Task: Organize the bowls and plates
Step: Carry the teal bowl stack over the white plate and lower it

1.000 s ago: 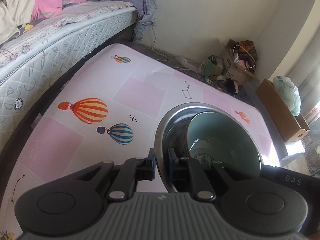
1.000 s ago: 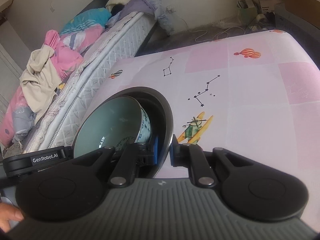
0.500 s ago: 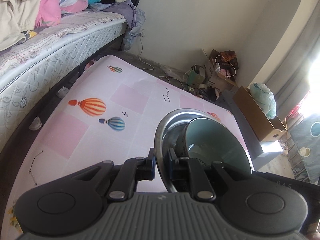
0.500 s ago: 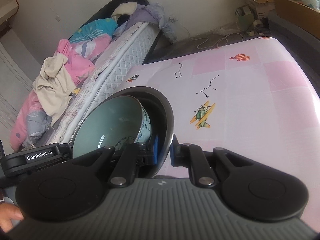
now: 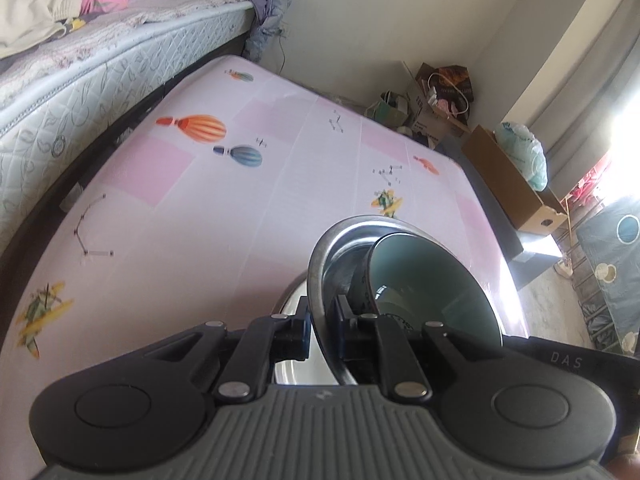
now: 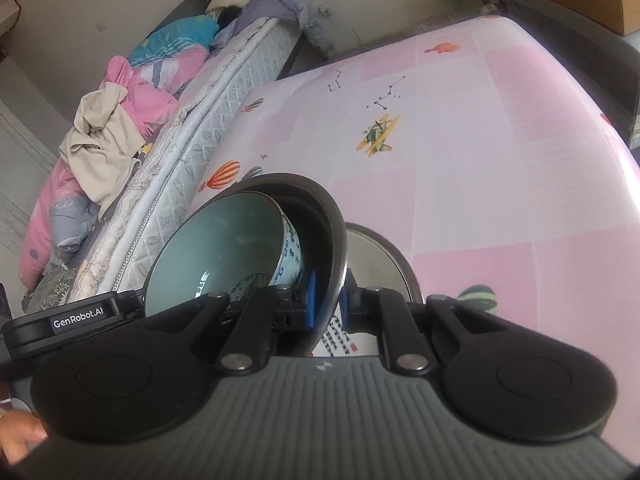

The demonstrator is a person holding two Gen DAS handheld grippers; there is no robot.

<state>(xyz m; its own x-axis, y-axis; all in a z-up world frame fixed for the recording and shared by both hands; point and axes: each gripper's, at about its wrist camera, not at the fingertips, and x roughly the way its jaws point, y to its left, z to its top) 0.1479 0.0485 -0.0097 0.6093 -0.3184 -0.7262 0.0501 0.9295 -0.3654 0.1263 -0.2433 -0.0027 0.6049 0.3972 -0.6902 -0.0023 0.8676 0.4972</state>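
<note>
A steel bowl (image 5: 320, 264) holds a pale green ceramic bowl (image 5: 432, 288) inside it. My left gripper (image 5: 323, 332) is shut on the steel bowl's left rim. My right gripper (image 6: 329, 304) is shut on the opposite rim of the same steel bowl (image 6: 324, 224), with the green bowl (image 6: 224, 256) nested in it. The pair hangs above the pink table (image 5: 200, 208). Below it a second steel dish (image 6: 380, 260) sits on the table, also visible under the left gripper (image 5: 292, 368).
A mattress (image 5: 100, 60) with piled clothes (image 6: 112, 128) runs along the table's left side. Cardboard boxes (image 5: 512, 184) and bags stand on the floor beyond the table's far and right edges.
Both grippers have lifted the nested bowls higher and pulled back; more of the table shows, and a second steel dish has come into view beneath.
</note>
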